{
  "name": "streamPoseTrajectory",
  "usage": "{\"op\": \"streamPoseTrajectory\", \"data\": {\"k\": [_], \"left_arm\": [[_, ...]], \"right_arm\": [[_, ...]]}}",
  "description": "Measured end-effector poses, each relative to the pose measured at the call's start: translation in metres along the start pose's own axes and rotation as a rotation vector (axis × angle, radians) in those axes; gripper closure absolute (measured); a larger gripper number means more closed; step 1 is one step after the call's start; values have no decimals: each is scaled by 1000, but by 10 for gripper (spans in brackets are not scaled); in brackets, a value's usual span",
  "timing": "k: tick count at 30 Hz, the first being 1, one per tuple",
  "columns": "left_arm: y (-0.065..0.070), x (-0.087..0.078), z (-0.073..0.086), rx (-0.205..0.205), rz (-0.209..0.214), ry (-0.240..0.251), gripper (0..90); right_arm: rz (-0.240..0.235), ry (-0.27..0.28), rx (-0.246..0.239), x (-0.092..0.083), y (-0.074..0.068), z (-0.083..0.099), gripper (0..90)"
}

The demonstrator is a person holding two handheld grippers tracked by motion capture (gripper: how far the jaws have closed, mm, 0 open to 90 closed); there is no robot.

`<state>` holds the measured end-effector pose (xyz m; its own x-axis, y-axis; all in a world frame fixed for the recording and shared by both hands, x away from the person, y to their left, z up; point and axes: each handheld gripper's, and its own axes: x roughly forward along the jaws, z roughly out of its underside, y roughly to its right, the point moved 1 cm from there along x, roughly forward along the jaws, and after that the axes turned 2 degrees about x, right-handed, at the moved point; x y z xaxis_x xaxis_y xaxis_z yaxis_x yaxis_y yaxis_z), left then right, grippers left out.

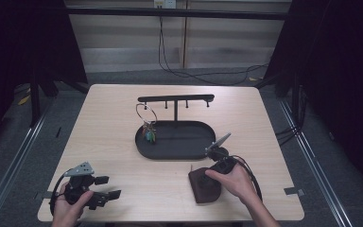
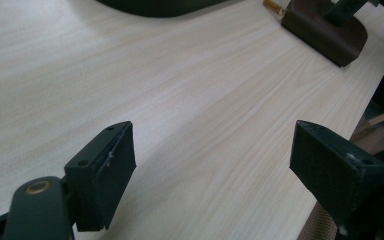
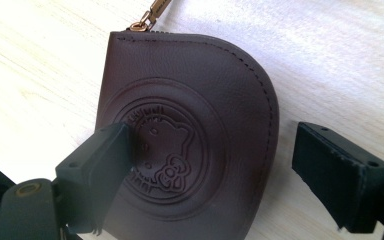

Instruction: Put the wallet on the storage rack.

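While the left claw (image 1: 105,187) idles wide at the table's (image 1: 113,127) near-left corner, the wide right claw (image 3: 210,165) should straddle the brown pouch (image 3: 190,135) squarely before closing.

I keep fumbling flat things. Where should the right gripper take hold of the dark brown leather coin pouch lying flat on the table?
Probably by the dark brown leather coin pouch's curved stitched edge, from above with the right gripper tilted. It lies flat on the light wooden table, so only the rim gives the open jaws something to straddle; the brass zipper pull is smaller.
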<state>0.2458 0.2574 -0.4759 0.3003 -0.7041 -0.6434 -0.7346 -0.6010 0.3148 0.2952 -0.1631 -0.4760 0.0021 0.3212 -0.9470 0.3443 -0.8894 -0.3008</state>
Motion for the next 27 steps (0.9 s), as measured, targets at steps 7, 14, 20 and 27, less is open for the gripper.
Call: {"op": "streamPoseTrajectory", "data": {"k": [7, 14, 20, 27], "left_arm": [[0, 2, 0, 3, 2, -12, 182], [0, 2, 0, -1, 2, -7, 182], [0, 2, 0, -2, 3, -9, 183], [-1, 2, 0, -1, 6, -17, 182]], "right_arm": [[-66, 12, 9, 2, 4, 2, 234], [-88, 14, 46, 1, 7, 3, 272], [-83, 6, 44, 0, 7, 2, 283], [-145, 63, 84, -8, 16, 4, 611]]}}
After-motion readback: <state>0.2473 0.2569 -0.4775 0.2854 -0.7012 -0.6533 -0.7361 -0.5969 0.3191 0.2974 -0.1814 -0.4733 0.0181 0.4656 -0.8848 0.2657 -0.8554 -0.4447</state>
